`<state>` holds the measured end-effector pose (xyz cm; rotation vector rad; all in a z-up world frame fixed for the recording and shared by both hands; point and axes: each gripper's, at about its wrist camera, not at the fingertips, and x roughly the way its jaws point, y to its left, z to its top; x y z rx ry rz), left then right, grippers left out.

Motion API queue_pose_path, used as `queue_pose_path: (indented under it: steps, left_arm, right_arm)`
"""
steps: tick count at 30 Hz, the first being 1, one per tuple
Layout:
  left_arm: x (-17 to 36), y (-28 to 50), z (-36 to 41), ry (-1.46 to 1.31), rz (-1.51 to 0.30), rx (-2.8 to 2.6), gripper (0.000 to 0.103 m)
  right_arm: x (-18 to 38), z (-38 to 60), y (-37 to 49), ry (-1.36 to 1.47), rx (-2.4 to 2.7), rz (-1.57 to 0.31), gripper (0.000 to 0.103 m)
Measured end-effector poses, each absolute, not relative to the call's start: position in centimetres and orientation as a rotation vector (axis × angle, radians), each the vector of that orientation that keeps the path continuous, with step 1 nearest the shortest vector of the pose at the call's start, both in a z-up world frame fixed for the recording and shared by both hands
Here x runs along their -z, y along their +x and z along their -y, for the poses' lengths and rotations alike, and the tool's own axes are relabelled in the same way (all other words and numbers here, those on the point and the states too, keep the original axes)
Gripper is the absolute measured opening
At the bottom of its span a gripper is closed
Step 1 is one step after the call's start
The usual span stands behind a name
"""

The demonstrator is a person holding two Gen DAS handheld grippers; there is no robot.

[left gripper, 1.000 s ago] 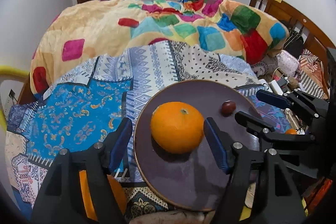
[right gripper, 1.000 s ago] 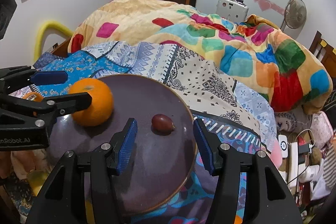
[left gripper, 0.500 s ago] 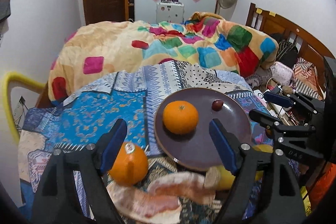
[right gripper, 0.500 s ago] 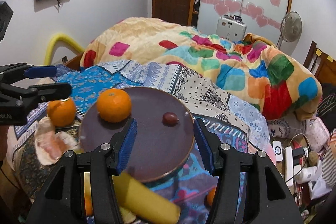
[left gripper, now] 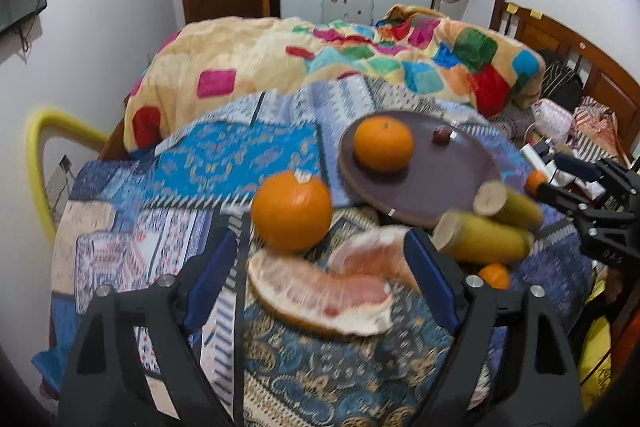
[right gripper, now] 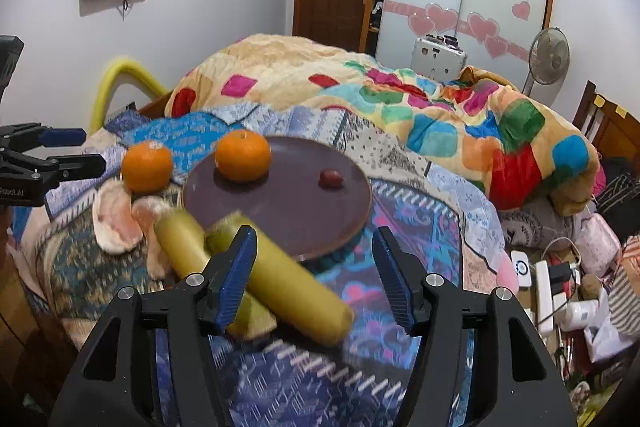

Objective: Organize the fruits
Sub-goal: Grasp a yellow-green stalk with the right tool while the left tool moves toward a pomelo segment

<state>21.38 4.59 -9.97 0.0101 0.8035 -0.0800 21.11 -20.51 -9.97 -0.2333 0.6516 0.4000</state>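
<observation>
Right wrist view: right gripper (right gripper: 314,277) and left gripper (left gripper: 320,277) both have fingers apart, empty; round orange (right gripper: 242,155) on dark purple plate (right gripper: 280,211); left gripper reads "oboLAI".

Cloth bedding, a matt plate, waxy and pithy fruit

The bed (left gripper: 248,163) is covered in printed woven cloth, with a fleecy patchwork blanket (right gripper: 360,87) heaped behind. The plate (right gripper: 288,211) looks like matt purple-brown ceramic. Both oranges, one on the plate (right gripper: 243,155) and one beside it (left gripper: 291,217), have glossy, pebbled skin. The pomelo peel (left gripper: 320,293) shows spongy pink pith. The sugarcane pieces (right gripper: 296,279) look smooth and waxy. The left tongs (left gripper: 318,281) and right tongs (right gripper: 315,279) are matt black plastic with ribbed blue pads and metal screws.
</observation>
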Motion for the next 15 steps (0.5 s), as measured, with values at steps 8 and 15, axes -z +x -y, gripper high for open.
queue_pose_path:
  steps: [8,15]
  left_arm:
    - [14.2,21.1,-4.4,0.007,-0.877,0.065,0.096]
    - [16.2,20.9,-4.1,0.025,-0.895,0.046,0.101]
  right_arm:
    - [13.0,21.4,20.4,-0.253,-0.391,-0.716,0.057]
    - [13.4,22.1,20.5,-0.24,-0.414,-0.722,0.057]
